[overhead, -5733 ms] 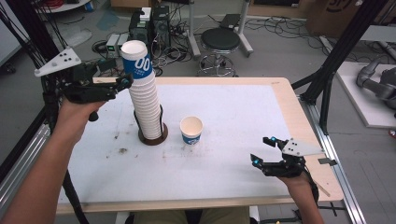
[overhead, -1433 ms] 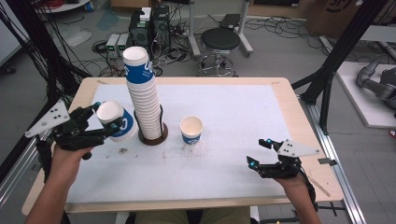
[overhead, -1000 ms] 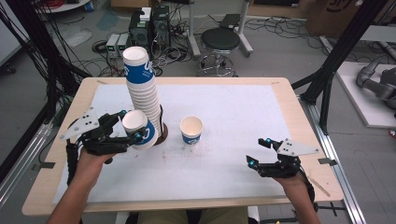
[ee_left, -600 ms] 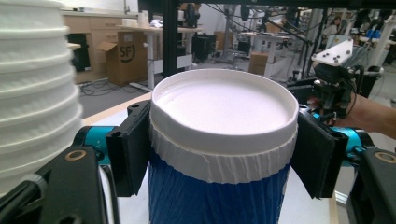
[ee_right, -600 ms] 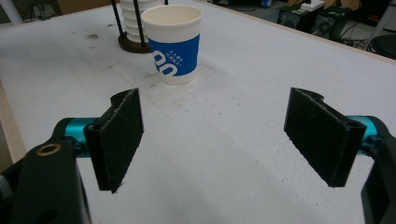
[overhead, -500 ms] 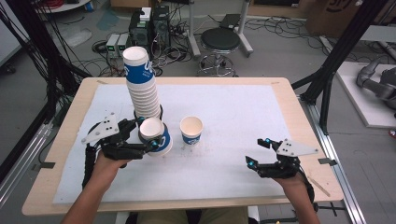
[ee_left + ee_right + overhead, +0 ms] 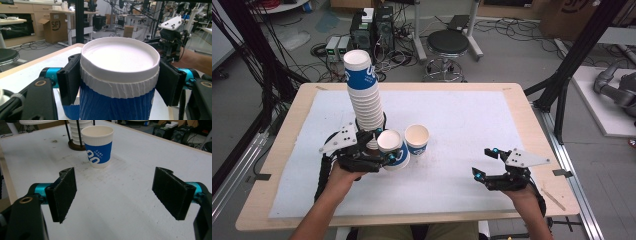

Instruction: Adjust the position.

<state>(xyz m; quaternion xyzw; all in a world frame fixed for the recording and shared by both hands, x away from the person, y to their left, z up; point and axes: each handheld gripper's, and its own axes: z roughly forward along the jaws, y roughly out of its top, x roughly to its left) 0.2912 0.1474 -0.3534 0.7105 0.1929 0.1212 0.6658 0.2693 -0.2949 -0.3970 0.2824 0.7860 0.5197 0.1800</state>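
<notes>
Since the earlier frames the left gripper (image 7: 388, 155) has carried 1 paper cup (image 7: 393, 148) off the top of the tall cup stack (image 7: 364, 90) and down across the white table mat (image 7: 462, 125), so it now sits low in front of the stack's base and just left of the standing cup (image 7: 417, 138); I judge the placing step to be nearly done, with only the set-down and release left. In the left gripper view its 2 black pads (image 7: 70, 80) are clenched on the held cup's ribbed collar just under the rim, while the right gripper (image 7: 486, 163) waits near the table's right edge with its jaws spread wide and nothing between them, well apart from both cups
</notes>
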